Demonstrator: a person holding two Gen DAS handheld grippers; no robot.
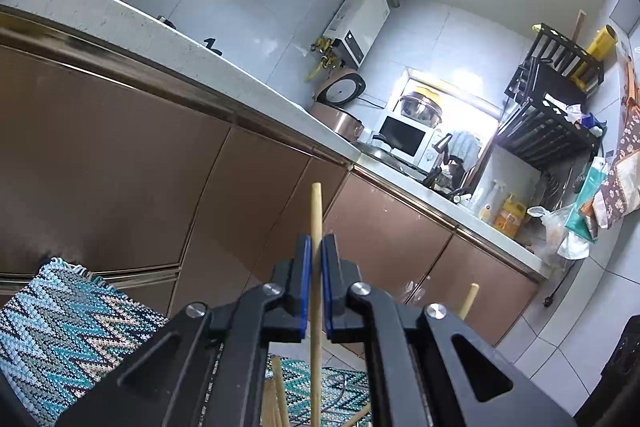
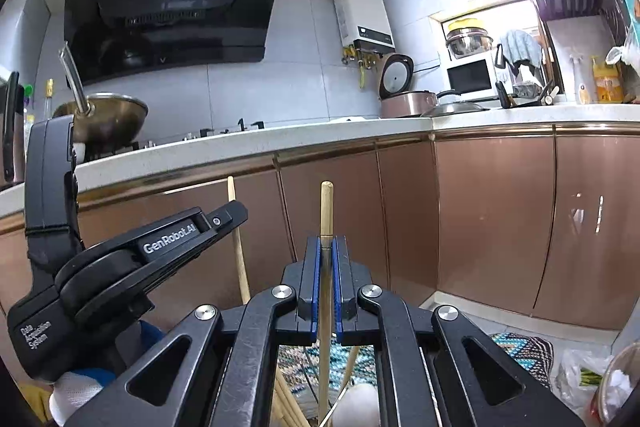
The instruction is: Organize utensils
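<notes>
Two claws, each shut tight on one chopstick: left gripper (image 1: 317,259) pinching a pale chopstick (image 1: 316,219), right gripper (image 2: 327,259) a golden chopstick (image 2: 326,211). Only on the right view, a wok (image 2: 106,119).

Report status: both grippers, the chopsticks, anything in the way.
Left gripper shut on one chopstick, upright. Right gripper shut on another chopstick, also upright. More chopsticks loose below. Nothing blocking either one.
</notes>
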